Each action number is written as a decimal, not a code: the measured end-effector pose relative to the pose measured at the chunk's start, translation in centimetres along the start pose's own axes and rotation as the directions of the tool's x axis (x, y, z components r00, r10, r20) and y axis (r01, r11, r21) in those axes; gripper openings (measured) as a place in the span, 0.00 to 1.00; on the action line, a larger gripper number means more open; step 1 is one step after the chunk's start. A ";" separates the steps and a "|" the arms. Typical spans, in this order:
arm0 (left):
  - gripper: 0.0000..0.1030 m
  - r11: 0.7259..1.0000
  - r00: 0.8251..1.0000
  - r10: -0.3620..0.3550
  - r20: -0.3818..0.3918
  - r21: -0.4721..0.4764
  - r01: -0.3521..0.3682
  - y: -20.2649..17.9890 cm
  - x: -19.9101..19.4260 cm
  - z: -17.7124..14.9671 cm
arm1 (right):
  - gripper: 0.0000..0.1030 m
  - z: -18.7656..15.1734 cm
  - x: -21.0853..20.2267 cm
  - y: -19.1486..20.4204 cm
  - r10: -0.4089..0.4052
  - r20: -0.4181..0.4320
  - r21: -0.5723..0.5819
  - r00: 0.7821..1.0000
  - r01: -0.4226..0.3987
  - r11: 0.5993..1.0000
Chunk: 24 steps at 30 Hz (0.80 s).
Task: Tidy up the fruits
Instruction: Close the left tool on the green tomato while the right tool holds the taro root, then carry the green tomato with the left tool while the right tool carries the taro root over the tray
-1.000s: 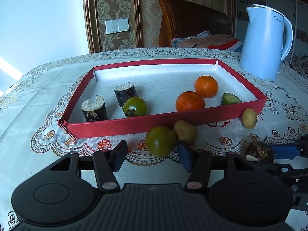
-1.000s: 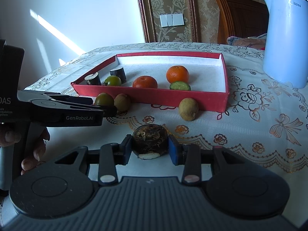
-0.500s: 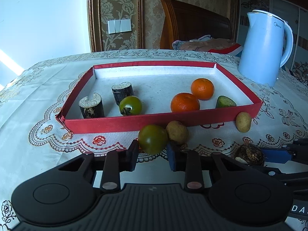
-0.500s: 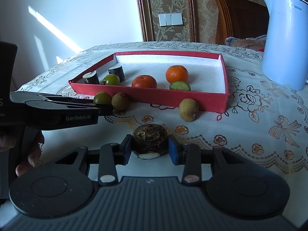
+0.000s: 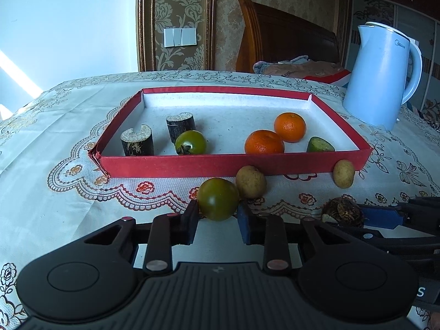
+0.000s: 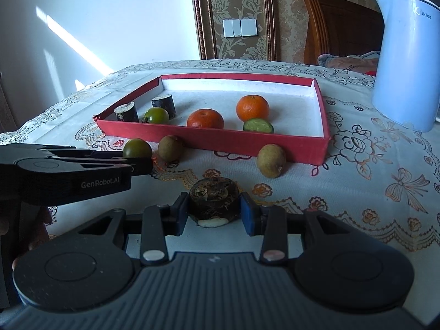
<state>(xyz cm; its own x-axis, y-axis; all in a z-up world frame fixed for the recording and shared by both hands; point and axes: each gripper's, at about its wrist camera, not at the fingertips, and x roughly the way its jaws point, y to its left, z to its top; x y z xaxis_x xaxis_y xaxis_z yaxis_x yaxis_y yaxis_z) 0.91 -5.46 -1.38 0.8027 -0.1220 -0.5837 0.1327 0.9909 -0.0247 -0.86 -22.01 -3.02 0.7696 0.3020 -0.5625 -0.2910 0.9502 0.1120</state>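
My left gripper (image 5: 217,214) is shut on a green tomato (image 5: 217,198) on the tablecloth, just in front of the red tray (image 5: 220,163). My right gripper (image 6: 214,211) is shut on a dark brown, rough-skinned chunk (image 6: 213,198) resting on the cloth. Inside the tray lie two dark cane pieces (image 5: 136,142), another green tomato (image 5: 190,142), two oranges (image 5: 264,142) and a cut green piece (image 5: 319,145). Two brown kiwis (image 5: 250,181) sit outside, against the tray's front wall. In the right wrist view the left gripper (image 6: 137,162) reaches in from the left at the green tomato (image 6: 137,148).
A pale blue kettle (image 5: 381,74) stands on the table at the right, behind the tray. The patterned tablecloth (image 5: 68,126) covers the whole table. A wooden chair back (image 5: 286,35) and a bundle of cloth (image 5: 299,67) lie beyond the far edge.
My left gripper has closed from wide open onto the green tomato in front of the tray. The right gripper has stayed shut on the brown chunk without moving.
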 end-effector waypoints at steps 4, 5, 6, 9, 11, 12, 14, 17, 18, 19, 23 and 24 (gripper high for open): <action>0.29 1.000 1.000 0.014 0.003 -0.016 -0.014 0.0 -0.2 -0.1 | 0.36 0.2 0.3 0.5 -0.027 -0.001 0.001 1.000 0.027 1.000; 0.29 1.000 1.000 0.018 0.003 -0.019 -0.018 0.0 -0.2 -0.2 | 0.36 0.2 0.4 0.6 -0.033 -0.001 0.000 0.999 0.033 0.999; 0.29 1.000 1.000 0.021 0.004 -0.021 -0.021 0.0 -0.3 -0.2 | 0.36 0.3 0.5 0.8 -0.040 -0.002 -0.002 0.999 0.040 0.999; 0.29 0.999 0.999 0.036 0.009 -0.027 -0.036 0.0 -0.3 -0.2 | 0.36 0.4 0.6 1.1 -0.054 -0.003 -0.004 0.999 0.054 0.999; 0.29 0.999 0.999 0.045 0.019 -0.032 -0.044 0.1 -0.4 -0.2 | 0.36 0.4 0.7 1.2 -0.061 -0.003 -0.005 0.998 0.061 0.998; 0.29 0.998 0.999 0.048 0.025 -0.035 -0.047 0.2 -0.5 -0.2 | 0.36 0.5 0.8 1.3 -0.064 -0.003 -0.006 0.998 0.064 0.998; 0.29 0.998 0.998 0.046 0.036 -0.039 -0.045 0.3 -0.7 -0.3 | 0.36 0.5 0.9 1.5 -0.072 -0.002 -0.009 0.997 0.072 0.997; 0.29 0.998 0.998 0.048 0.046 -0.042 -0.046 0.3 -0.8 -0.2 | 0.36 0.7 1.1 1.9 -0.081 -0.002 -0.014 0.997 0.081 0.997; 0.29 0.998 0.998 0.047 0.047 -0.044 -0.045 0.3 -0.8 -0.2 | 0.36 0.7 1.2 2.0 -0.084 -0.003 -0.017 0.996 0.084 0.996; 0.29 0.998 0.998 0.046 0.047 -0.048 -0.044 0.4 -0.8 -0.2 | 0.36 0.7 1.3 2.1 -0.087 -0.003 -0.019 0.996 0.087 0.996; 0.29 0.997 0.998 0.047 0.050 -0.058 -0.045 0.6 -0.8 -0.3 | 0.36 0.9 1.6 2.5 -0.099 -0.004 -0.025 0.995 0.099 0.995; 0.29 0.997 0.998 0.049 0.050 -0.059 -0.046 0.6 -0.8 -0.3 | 0.36 0.9 1.6 2.6 -0.103 -0.004 -0.026 0.995 0.103 0.994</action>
<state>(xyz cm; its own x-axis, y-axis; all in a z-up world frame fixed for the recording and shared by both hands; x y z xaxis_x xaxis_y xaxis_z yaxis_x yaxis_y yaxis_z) 0.15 -4.78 -1.22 0.8364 -0.0762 -0.5428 0.0609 0.9971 -0.0461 0.16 -18.93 -2.87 0.7931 0.2017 -0.5747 -0.2248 0.9739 0.0317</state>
